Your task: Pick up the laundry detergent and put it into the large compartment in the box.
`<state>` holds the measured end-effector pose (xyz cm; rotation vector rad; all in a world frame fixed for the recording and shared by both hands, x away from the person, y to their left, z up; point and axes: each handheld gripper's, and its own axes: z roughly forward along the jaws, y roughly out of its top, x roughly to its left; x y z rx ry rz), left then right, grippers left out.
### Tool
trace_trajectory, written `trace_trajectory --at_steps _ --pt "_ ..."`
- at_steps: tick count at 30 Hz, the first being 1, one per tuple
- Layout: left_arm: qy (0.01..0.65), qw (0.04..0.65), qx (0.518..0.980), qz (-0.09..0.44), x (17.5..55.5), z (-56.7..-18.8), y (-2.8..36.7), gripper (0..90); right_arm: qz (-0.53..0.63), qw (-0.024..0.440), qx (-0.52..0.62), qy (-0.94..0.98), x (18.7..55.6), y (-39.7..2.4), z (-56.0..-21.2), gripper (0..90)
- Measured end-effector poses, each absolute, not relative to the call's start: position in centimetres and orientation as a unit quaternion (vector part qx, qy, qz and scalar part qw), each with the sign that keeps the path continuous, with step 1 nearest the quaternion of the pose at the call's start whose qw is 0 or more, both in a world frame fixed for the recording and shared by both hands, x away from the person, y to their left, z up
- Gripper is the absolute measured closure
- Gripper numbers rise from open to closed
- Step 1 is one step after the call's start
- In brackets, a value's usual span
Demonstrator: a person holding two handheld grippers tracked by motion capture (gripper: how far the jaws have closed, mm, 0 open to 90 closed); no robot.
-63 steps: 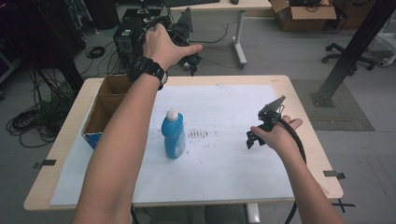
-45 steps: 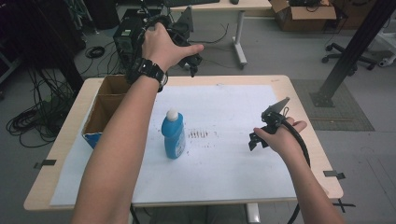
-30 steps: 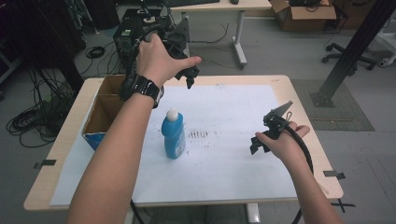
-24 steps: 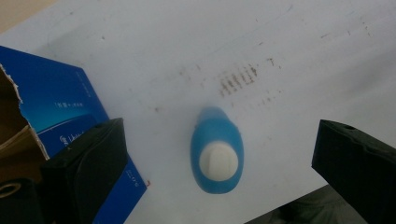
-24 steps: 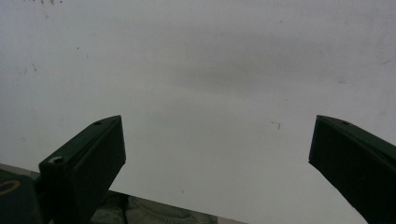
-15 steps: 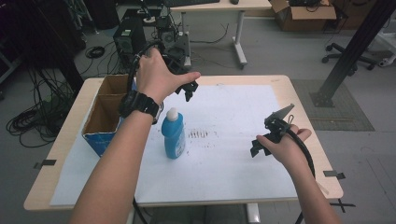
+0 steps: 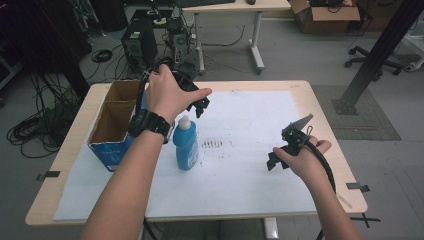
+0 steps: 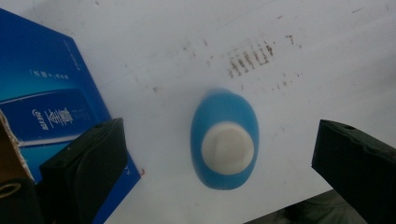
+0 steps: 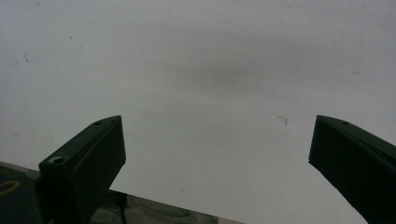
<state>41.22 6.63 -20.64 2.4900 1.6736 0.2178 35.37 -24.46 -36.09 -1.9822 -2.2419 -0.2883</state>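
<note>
blue bottle [image 8: 225, 138] upright under left claw [image 8: 219, 154], jaws spread wide, touching nothing, right claw [image 9: 217, 158] wide open, empty

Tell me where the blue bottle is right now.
In the high view the blue bottle stands upright left of centre, beside the cardboard box, under the open left hand-held gripper.

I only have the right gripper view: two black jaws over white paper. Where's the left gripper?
Observer: The left gripper hangs above the blue bottle, jaws apart.
Operator: Touching it?
Observer: No. In the left gripper view the bottle's white cap sits between the jaws with a gap on each side.
Operator: Anything beside the bottle?
Observer: An open blue cardboard box right next to it, toward the table's left edge.
Operator: And my gripper?
Observer: The right gripper is open over bare paper, well right of the bottle.
</note>
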Motion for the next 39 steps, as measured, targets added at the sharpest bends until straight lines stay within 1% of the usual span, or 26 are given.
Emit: trace_trajectory --at_steps 3,14,26,39 --pt "0.562 0.067 0.821 0.072 41.2 -21.2 6.8 3.9 -0.094 0.067 -0.656 -0.745 35.4 -24.5 -36.2 3.8" --pt "0.558 0.061 0.826 0.055 40.8 -23.2 6.7 3.9 -0.094 0.072 -0.655 -0.746 35.3 -24.2 -36.6 3.8" --pt "0.561 0.049 0.825 0.044 40.7 -26.1 6.2 3.9 -0.095 0.071 -0.656 -0.746 35.2 -24.3 -37.0 3.8" --pt "0.559 0.041 0.827 0.038 40.6 -27.7 6.2 3.9 -0.094 0.069 -0.655 -0.747 35.3 -24.0 -36.9 3.8"
